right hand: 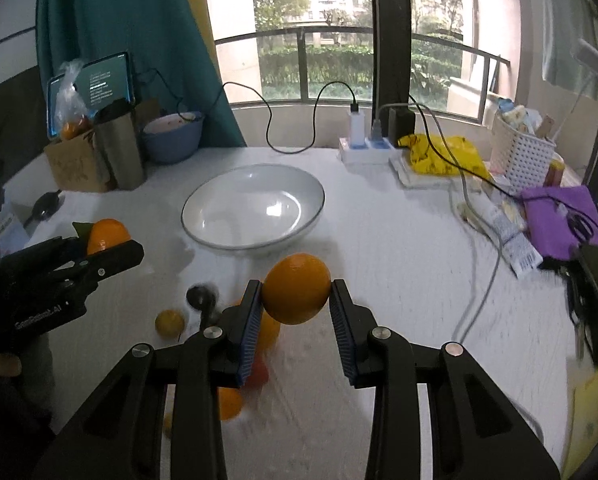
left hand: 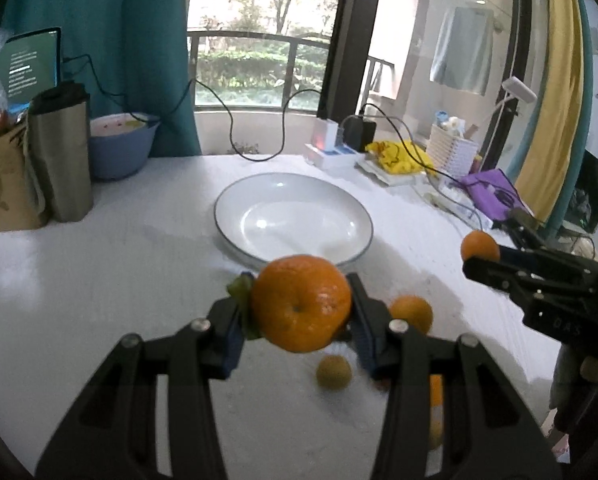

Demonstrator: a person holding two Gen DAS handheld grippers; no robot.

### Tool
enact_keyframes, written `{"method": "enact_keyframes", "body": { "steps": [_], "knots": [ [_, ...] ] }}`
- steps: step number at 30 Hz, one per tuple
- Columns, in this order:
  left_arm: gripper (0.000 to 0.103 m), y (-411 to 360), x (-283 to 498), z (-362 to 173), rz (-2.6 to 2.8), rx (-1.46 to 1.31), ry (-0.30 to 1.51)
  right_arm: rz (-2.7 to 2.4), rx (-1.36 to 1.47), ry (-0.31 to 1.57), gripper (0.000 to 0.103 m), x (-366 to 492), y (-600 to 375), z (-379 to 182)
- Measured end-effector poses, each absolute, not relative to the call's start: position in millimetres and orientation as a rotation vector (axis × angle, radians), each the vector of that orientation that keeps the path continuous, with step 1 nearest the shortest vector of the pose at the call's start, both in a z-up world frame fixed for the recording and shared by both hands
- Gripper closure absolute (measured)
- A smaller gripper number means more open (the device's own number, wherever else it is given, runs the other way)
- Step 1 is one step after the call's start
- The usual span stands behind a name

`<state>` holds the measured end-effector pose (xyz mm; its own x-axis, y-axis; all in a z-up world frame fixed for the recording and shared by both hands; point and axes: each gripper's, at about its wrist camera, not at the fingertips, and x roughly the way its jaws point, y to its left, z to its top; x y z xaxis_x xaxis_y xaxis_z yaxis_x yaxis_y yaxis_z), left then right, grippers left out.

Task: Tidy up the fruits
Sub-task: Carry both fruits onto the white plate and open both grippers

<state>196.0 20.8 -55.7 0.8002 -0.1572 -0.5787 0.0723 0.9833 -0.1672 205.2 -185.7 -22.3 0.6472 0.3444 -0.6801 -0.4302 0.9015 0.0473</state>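
A lived-in home, by the look of it: a white counter (right hand: 399, 264) beside a balcony window (right hand: 339, 40) with teal curtains (right hand: 111, 20), cluttered with a power strip (right hand: 367, 150), steel tumbler (left hand: 61, 160), storage basket (right hand: 519, 156) and tablet (right hand: 103, 84).

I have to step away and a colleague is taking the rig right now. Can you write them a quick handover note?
Left tongs: shut on a leafy mandarin, held above the table.
Right tongs: shut on a smooth orange, also lifted.
White plate: nothing on it yet, just ahead of both tongs.
Still on the table: a small yellow fruit and several orange ones near the tongs.
Done: two fruits picked up. Left: probably put both on the plate, then collect the rest.
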Motion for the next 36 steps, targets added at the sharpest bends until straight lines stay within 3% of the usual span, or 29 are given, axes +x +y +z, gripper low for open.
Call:
{"method": "enact_keyframes", "body": {
  "steps": [28, 36],
  "knots": [
    [0.057, 44.9, 313.5, -64.5, -0.131, -0.178, 0.701, 0.552, -0.187, 0.686, 0.067, 330.4, -124.1, -20.1],
    [0.057, 45.3, 352.1, -77.0, -0.134, -0.178, 0.751, 0.608, -0.166, 0.747, 0.067, 372.2, -105.8, -40.7]
  ]
}}
